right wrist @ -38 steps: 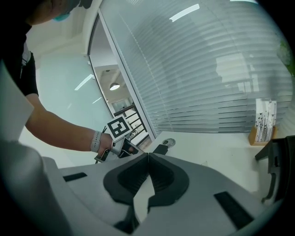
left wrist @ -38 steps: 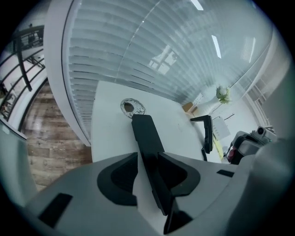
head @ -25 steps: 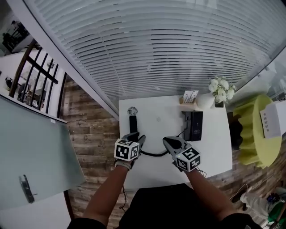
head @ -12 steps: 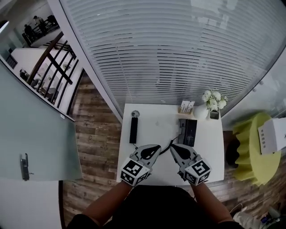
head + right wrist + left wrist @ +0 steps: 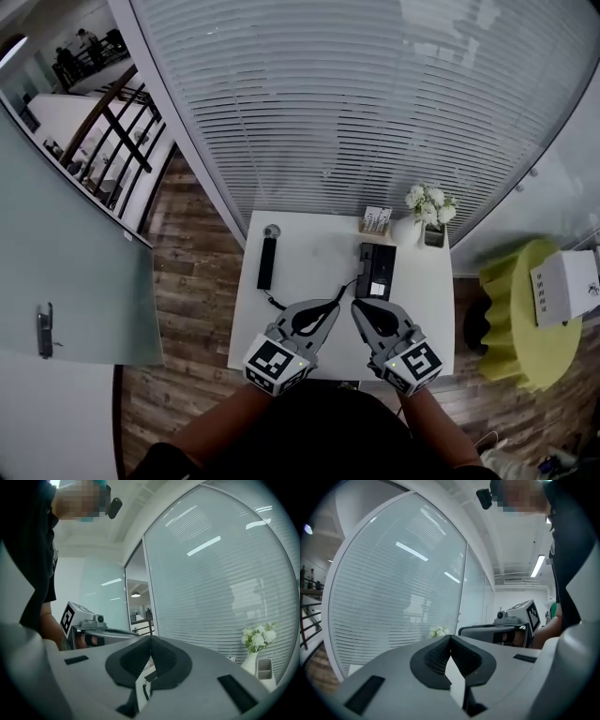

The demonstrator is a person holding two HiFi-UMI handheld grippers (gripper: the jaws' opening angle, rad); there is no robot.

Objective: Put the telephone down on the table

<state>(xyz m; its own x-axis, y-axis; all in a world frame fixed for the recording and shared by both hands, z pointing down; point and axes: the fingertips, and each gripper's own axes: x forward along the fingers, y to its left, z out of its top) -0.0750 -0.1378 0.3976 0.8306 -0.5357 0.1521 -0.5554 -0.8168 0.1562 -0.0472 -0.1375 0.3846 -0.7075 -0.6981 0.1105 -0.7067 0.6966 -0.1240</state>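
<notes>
The black telephone handset lies flat on the white table near its left edge. A dark cord runs from it toward the black telephone base at the right. Both grippers hang above the table's near edge, apart from the phone, tips almost side by side. My left gripper is shut with nothing in it. The right gripper is also shut and empty. Each gripper view looks level at the blinds and shows the other gripper beside it.
A white vase of flowers and a small card holder stand at the table's far edge, a small round object beyond the handset. A glass wall with blinds rises behind. A yellow-green stool with a white box stands right.
The left gripper, open at the handset a second ago, has come away, closed and risen toward me. The right gripper rose too. The handset stays on the table.
</notes>
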